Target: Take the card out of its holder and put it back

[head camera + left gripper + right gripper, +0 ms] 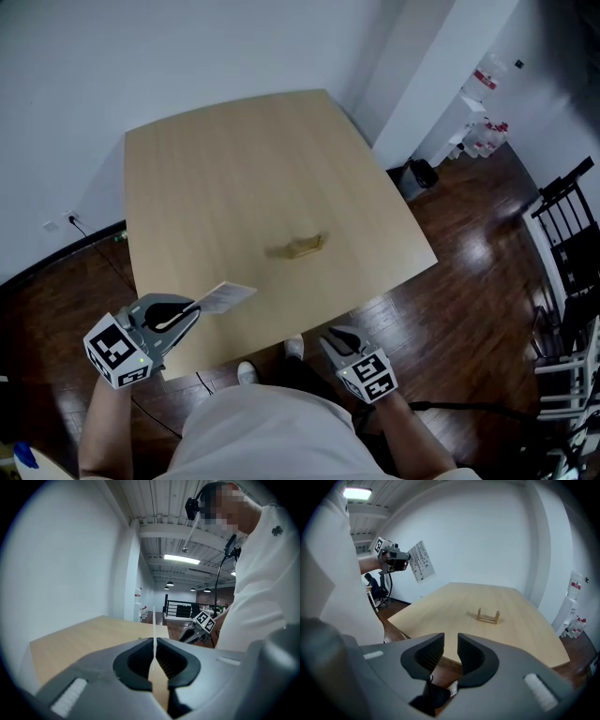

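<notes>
A small wooden card holder stands empty near the middle of the light wooden table; the right gripper view shows the holder too. My left gripper hovers over the table's near left corner, shut on a white printed card. Seen from that gripper, the card stands edge-on between the pads. The card is held well above the table. My right gripper hangs off the table's front edge; its jaws stand a narrow gap apart with nothing between them.
The table sits in a corner of white walls. A white stand with bottles and a dark bin are at the back right. Black chairs line the right side over the dark wood floor. A cable runs along the left wall.
</notes>
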A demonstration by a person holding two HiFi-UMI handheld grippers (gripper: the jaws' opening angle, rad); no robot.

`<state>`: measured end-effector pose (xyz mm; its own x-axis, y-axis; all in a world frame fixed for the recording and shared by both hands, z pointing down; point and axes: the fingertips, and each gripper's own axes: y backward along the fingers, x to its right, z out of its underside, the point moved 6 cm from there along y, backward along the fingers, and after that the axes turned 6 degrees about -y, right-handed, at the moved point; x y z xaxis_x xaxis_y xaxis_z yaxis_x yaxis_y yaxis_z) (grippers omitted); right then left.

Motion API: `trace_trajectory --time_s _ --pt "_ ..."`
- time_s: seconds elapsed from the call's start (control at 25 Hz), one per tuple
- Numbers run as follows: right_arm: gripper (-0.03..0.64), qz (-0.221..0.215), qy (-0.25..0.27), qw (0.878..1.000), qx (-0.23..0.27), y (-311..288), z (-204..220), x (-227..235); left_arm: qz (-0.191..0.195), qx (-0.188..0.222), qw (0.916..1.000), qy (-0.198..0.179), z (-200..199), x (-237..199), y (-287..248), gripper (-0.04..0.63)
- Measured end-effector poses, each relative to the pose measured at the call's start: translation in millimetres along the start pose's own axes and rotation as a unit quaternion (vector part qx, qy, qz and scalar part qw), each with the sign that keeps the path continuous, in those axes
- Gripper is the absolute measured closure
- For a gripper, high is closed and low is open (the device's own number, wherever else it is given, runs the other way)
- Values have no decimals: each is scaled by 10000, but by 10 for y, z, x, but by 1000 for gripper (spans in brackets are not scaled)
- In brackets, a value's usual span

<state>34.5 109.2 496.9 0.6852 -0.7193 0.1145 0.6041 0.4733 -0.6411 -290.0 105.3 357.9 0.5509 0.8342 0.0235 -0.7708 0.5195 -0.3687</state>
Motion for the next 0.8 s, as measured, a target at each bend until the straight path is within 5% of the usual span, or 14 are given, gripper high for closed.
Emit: trace_trajectory --time_s 0.8 --pt "522 21 109 9999 -23 97 52 -465 29 311 9995 -61 156 417 379 578"
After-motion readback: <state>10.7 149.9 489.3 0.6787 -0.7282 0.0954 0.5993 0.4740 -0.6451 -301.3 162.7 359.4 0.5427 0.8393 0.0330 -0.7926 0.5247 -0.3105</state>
